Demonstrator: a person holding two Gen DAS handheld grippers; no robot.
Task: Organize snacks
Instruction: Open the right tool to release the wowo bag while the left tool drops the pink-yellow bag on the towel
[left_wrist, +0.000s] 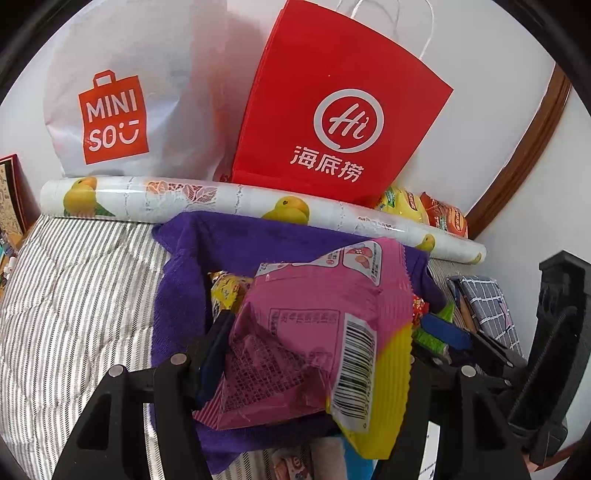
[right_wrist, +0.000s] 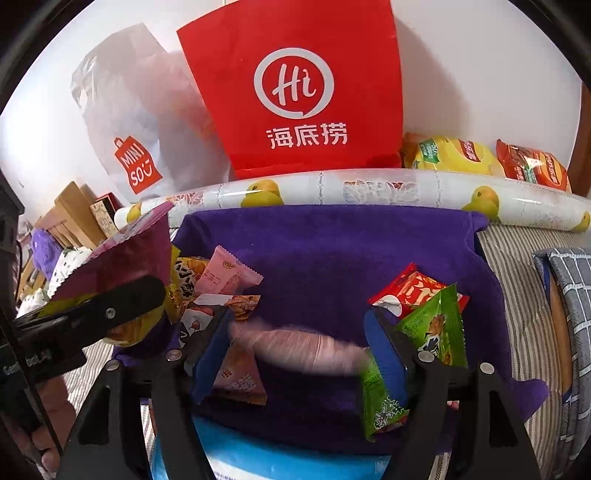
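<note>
The left tongs (left_wrist: 314, 354) are clamped on a pink and yellow snack packet (left_wrist: 317, 332), barcode side facing the camera, and hold it up above the purple towel (left_wrist: 258, 236). The right tongs (right_wrist: 295, 343) stand apart with a blurred pinkish packet (right_wrist: 299, 345) lying across the gap between them; the blur hides whether the pads touch it. Just left of those tongs lie a pink wrapper (right_wrist: 229, 275) and other small packets; a green packet (right_wrist: 436, 325) and a red packet (right_wrist: 410, 286) sit by the right finger. All rest on the towel, spread over a striped bed cover (left_wrist: 74, 280). Beyond it lies a roll printed with yellow fruit (right_wrist: 369, 190), then a red paper bag (right_wrist: 295, 92), a white Miniso bag (left_wrist: 122, 92), and yellow and orange chip bags (right_wrist: 480, 158) against the wall.
</note>
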